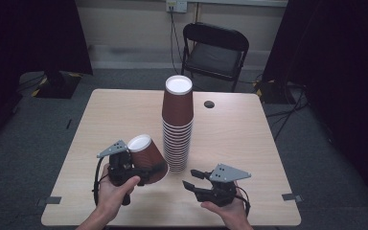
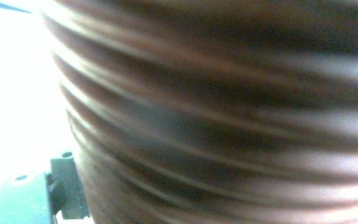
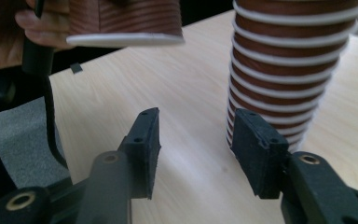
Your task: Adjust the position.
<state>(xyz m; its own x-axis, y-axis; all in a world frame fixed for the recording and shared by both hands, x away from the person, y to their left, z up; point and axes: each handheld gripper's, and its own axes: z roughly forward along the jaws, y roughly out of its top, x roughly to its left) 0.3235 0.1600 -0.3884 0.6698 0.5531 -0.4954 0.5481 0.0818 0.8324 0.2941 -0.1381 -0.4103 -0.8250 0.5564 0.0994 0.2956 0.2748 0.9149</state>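
A tall stack of upside-down brown paper cups stands at the middle of the light wooden table. My left gripper is shut on a single brown cup, held tilted above the table just left of the stack, its white bottom up and to the left. That cup's ribbed wall is blurred in the left gripper view. My right gripper is open just right of the stack's foot, with nothing between its fingers. In the right gripper view, the gripper points between the held cup and the stack.
A black folding chair stands behind the table. A dark round hole sits in the tabletop at the back right. Grey tape marks lie at the front corners. Dark curtains hang on both sides.
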